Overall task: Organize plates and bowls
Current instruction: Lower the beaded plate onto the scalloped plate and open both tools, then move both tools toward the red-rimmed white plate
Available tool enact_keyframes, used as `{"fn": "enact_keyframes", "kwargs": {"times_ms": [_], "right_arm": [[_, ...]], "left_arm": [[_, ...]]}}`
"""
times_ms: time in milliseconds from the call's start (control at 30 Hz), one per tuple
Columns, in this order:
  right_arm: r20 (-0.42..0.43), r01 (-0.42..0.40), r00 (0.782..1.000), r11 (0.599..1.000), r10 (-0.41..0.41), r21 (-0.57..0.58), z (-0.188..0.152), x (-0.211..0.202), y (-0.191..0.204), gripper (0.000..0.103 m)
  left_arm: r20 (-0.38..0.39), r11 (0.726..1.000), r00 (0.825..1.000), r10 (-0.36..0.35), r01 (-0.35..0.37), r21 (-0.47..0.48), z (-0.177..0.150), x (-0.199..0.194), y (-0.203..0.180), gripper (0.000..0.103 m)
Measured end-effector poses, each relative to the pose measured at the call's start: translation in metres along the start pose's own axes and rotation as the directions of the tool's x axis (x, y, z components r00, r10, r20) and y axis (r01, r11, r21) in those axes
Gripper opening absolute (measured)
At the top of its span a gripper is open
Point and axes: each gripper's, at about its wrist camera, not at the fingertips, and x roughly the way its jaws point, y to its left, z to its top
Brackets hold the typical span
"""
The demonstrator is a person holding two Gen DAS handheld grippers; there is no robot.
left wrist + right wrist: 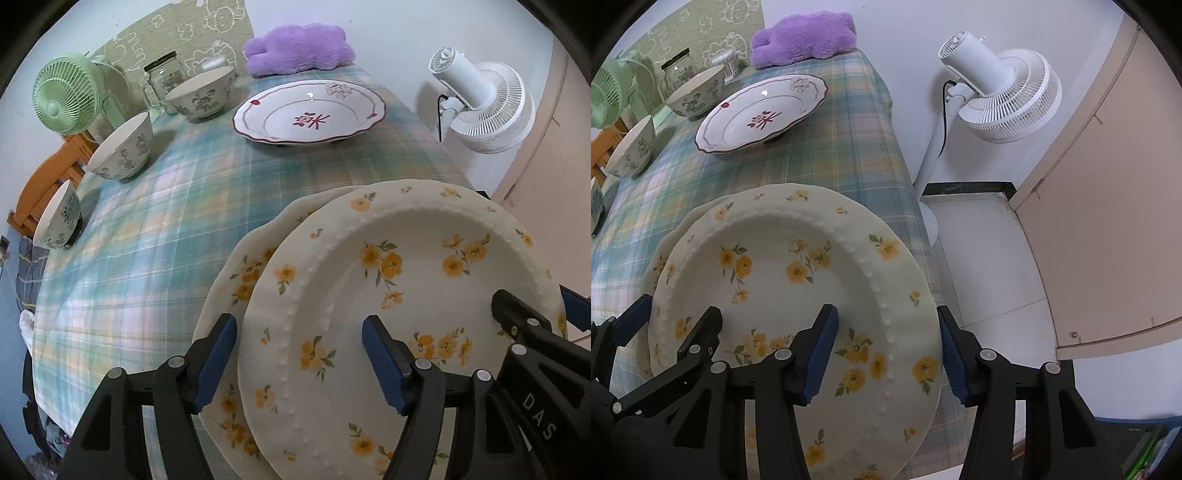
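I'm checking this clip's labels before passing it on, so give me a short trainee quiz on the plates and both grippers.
1. True or false: the top flowered plate lies on a second flowered plate.
2. What lies just beyond the red-patterned plate? A) a purple plush B) a kettle C) a book
3. Fill in: the jaws of the left gripper and the right gripper stand ____, straddling opposite sides of the top plate's rim.

Key: 1 true; 2 A, the purple plush; 3 open.
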Motion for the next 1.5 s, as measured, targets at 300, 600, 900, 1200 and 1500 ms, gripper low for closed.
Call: {"fn": "enact_keyframes", "kwargs": {"times_ms": [300, 600, 900, 1200, 1500], "right_arm": [[-0.009, 0.028, 1.000, 0.999, -0.028, -0.021, -0.003, -0.011, -0.002, 0.040], [-0.015, 0.038, 0.999, 0.999, -0.038, -0.027, 0.000, -0.009, 0.007, 0.040], [-0.032, 0.028, 0.999, 0.997, -0.030, -0.067, 0.005, -0.002, 0.026, 0.040], [-0.025, 0.033, 0.999, 0.997, -0.035, -0.077, 0.009, 0.002, 0.029, 0.040], [0.023, -0.064, 0.998, 0.996, 0.065, -0.065, 0.016, -0.024, 0.027, 0.048]], "left_arm": [[-0.015, 1.000, 1.000, 0.006, -0.006, -0.003, -0.004, -0.011, 0.013, 0.077], [-0.033, 1.000, 0.999, -0.009, 0.008, -0.024, -0.005, -0.012, 0.024, 0.077], [-0.047, 0.999, 0.998, -0.028, 0.026, -0.044, -0.001, -0.007, 0.034, 0.077], [-0.063, 0.997, 0.997, -0.050, 0.046, -0.054, -0.001, -0.003, 0.033, 0.077], [-0.027, 0.997, 0.997, -0.067, 0.066, -0.037, 0.007, -0.021, 0.040, 0.078]]}}
